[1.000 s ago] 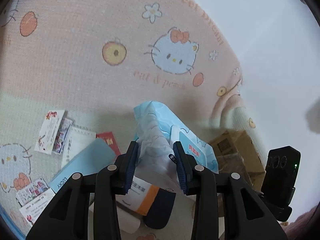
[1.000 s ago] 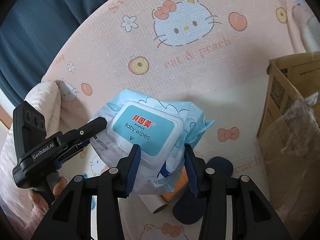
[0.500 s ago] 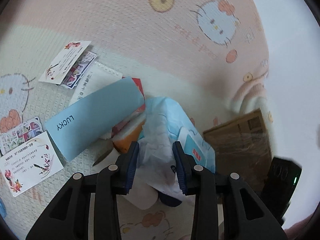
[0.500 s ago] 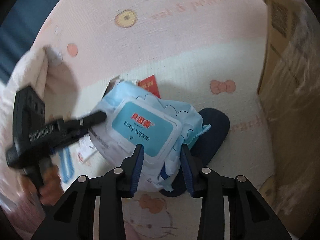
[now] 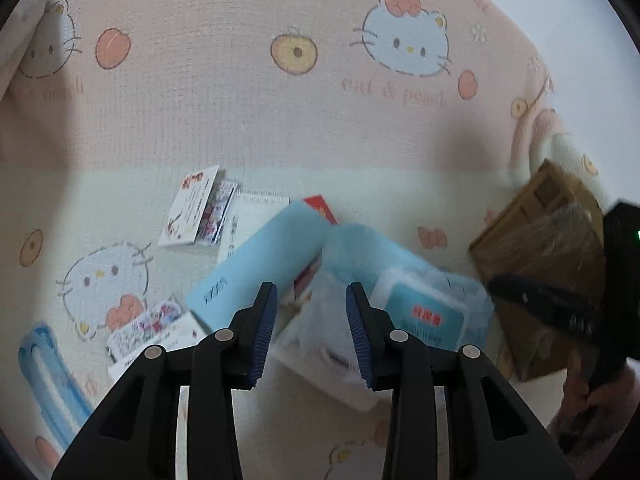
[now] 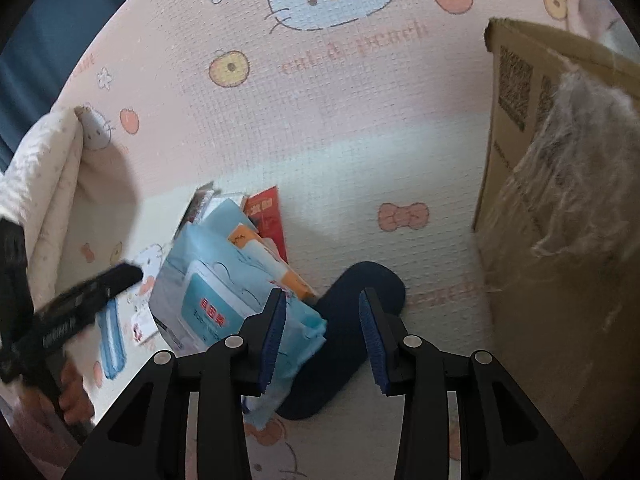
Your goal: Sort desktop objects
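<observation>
A blue pack of baby wipes (image 5: 404, 300) lies on the Hello Kitty mat on a pile of cards and packets; it also shows in the right wrist view (image 6: 216, 300). My left gripper (image 5: 310, 332) is open above the pack's left end, holding nothing. My right gripper (image 6: 324, 336) is open, its left finger beside the pack's crumpled end and above a dark blue oval pad (image 6: 352, 320). A light blue envelope (image 5: 256, 272) and a red packet (image 5: 320, 208) lie under the pack.
A cardboard box with a plastic liner (image 6: 560, 208) stands at the right, also in the left wrist view (image 5: 548, 260). Loose cards (image 5: 196, 212) and a blue strip (image 5: 48, 376) lie at the left. Folded bedding (image 6: 44, 184) bounds the left side.
Both grippers held the wipes pack in the air; it was lowered onto the pile, both grippers opened, and they have pulled back from it.
</observation>
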{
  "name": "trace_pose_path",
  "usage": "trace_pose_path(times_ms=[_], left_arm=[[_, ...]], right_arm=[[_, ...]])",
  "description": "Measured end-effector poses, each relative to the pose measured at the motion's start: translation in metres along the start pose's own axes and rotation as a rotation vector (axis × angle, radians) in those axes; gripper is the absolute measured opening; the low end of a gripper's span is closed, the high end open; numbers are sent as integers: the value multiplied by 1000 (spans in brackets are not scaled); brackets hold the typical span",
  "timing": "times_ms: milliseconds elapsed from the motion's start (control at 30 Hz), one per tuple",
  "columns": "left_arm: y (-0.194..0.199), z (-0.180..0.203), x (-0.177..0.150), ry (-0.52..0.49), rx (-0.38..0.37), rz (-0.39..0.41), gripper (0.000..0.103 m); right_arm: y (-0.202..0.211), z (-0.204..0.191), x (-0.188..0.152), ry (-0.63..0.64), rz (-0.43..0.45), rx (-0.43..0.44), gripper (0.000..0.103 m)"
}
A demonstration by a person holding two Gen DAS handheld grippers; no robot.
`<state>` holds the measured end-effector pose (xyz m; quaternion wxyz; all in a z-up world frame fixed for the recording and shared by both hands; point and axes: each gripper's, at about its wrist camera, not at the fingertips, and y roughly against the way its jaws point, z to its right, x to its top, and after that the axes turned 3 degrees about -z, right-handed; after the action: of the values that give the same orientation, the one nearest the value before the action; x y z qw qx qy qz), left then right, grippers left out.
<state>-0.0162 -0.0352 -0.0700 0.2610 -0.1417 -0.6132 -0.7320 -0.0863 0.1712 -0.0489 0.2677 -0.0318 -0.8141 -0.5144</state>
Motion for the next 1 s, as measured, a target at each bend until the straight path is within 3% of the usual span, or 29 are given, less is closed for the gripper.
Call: trace_pose_path(times_ms=[133, 267, 333, 400, 533, 700, 1000], left_arm=[[-3, -16, -20, 113, -20, -49, 40], [-15, -36, -41, 259, -112, -136, 40], [-21, -41, -46, 308, -163, -152, 31], [-21, -38, -47, 295, -184, -132, 20], [-21, -19, -37, 173, -131, -91, 9], [-32, -8, -20, 100, -118, -74, 7], [-67, -8, 20, 84, -202, -103, 5]], right_arm=[[-4, -12, 3, 20, 10, 36, 35], [-6, -22, 0, 96, 9, 52, 35], [-11, -23, -1, 118, -2, 50, 31], [-16, -19, -4, 114, -17, 54, 16], [-18, -11, -6, 81, -31, 75, 13], [-18, -12, -10, 107, -50, 43, 12], [-20, -20, -20, 151, -172, 60, 12]])
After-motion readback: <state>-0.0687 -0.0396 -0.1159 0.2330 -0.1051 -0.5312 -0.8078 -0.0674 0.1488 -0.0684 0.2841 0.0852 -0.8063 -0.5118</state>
